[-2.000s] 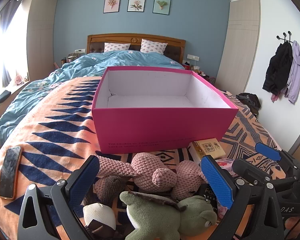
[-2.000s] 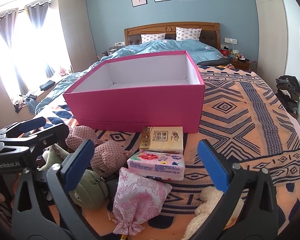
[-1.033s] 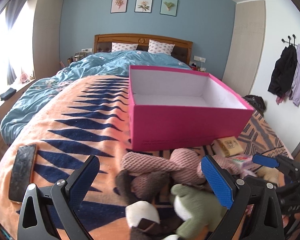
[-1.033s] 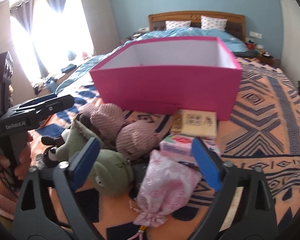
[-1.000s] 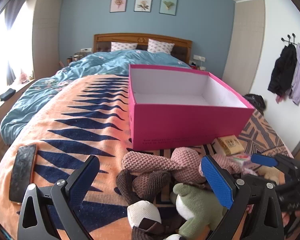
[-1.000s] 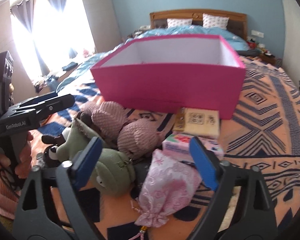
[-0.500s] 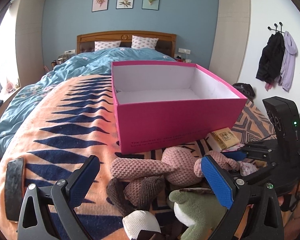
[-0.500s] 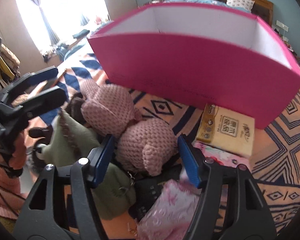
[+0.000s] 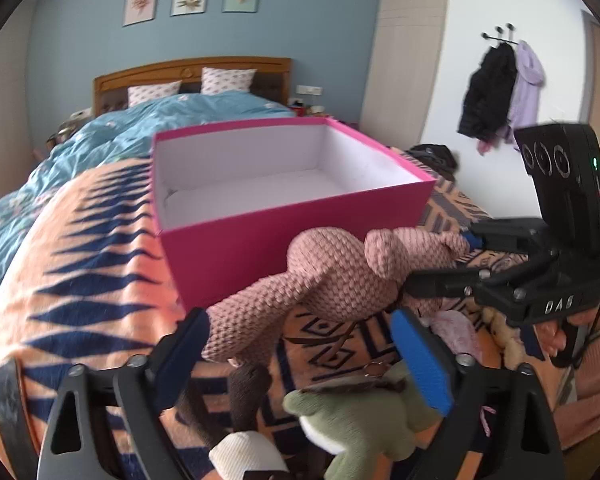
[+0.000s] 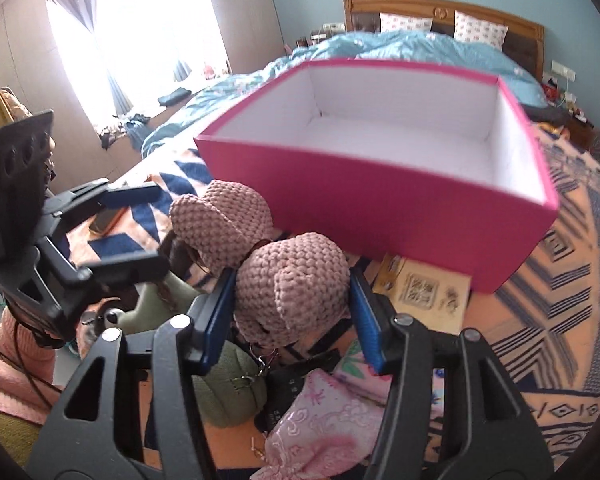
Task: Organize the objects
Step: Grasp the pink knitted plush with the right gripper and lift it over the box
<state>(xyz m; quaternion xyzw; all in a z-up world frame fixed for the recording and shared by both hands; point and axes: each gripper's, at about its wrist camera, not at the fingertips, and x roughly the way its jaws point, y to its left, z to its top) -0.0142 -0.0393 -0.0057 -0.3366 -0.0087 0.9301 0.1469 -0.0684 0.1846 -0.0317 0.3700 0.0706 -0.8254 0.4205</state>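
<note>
My right hand-held gripper (image 10: 292, 316) is closing, its blue pads pinching the pink knitted plush (image 10: 292, 292), lifted clear of the bed (image 10: 580, 300) in front of the empty pink box (image 10: 400, 196). My left hand-held gripper (image 9: 300, 352) is narrowing too, still spread, hovering over the green plush (image 9: 360, 420) without pressing anything.

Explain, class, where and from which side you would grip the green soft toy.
Grip the green soft toy across its rounded body, coming from above: it lies low among other things on the blanket, half under the pink knitted toy, so probably only its top is free.
</note>
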